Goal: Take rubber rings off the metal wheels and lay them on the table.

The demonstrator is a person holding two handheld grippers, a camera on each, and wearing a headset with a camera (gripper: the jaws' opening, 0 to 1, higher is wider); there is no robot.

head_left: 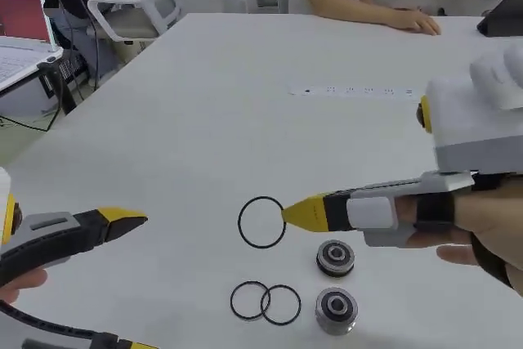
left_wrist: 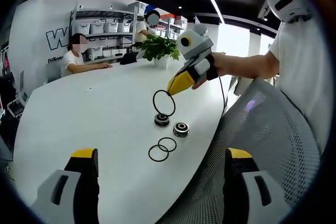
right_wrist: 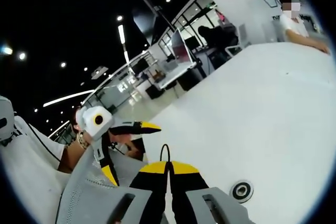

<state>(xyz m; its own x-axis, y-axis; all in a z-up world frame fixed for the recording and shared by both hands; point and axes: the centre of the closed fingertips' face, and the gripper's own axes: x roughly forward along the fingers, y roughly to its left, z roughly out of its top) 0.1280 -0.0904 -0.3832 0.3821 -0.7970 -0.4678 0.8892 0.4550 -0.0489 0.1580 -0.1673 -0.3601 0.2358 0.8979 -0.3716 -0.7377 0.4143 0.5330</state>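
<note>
Two rubber rings (head_left: 265, 287) flat on the bench (head_left: 204, 120) beside both metal wheels (head_left: 335, 257); third ring (head_left: 261, 246) pinched in clenched right claw (head_left: 286, 212), hanging near the far wheel — may cling on release, or land on it. Left claw (left_wrist: 161, 153) released, well apart.

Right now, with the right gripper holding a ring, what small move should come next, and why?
Probably lower the right gripper toward the bare table and open it there. It is shut on a rubber ring that seems to hang clear of both wheels. Two rings already lie on the table beside them, so this one only needs laying down.
</note>
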